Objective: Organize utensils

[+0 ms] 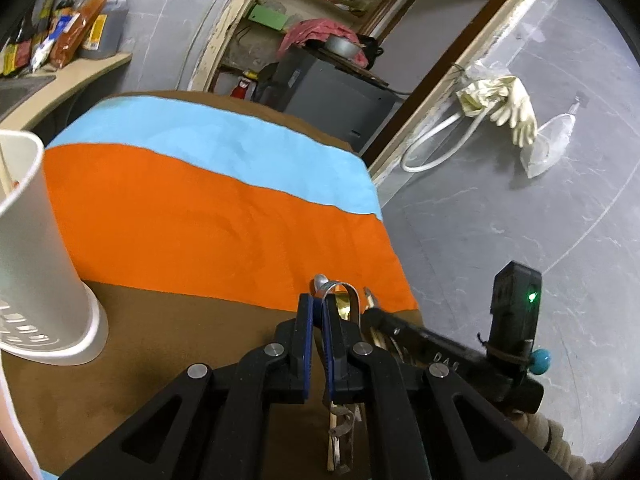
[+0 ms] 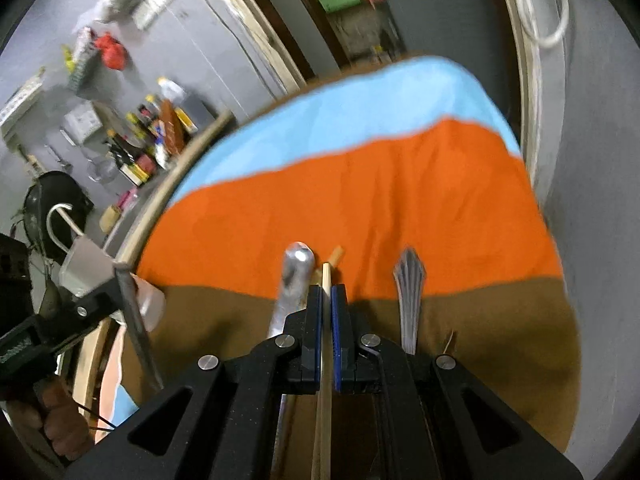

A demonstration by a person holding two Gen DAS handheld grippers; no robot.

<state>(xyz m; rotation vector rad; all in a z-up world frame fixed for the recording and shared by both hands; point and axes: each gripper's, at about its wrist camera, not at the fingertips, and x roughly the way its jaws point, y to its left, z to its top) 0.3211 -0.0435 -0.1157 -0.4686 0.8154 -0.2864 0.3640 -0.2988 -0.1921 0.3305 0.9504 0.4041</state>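
left wrist view: my left claw [image 1: 318, 312] is pinched together on a metal utensil [image 1: 322, 285] at the striped cloth's [image 1: 200, 208] near edge; the white holder [image 1: 36, 240] stands off to the left, well apart.

right wrist view: my right claw [image 2: 327, 300] clamps a pale chopstick [image 2: 326, 360]; a spoon handle [image 2: 294, 280] and a ribbed handle [image 2: 409, 292] flank it on the surface, unsorted. i judge most work remains.
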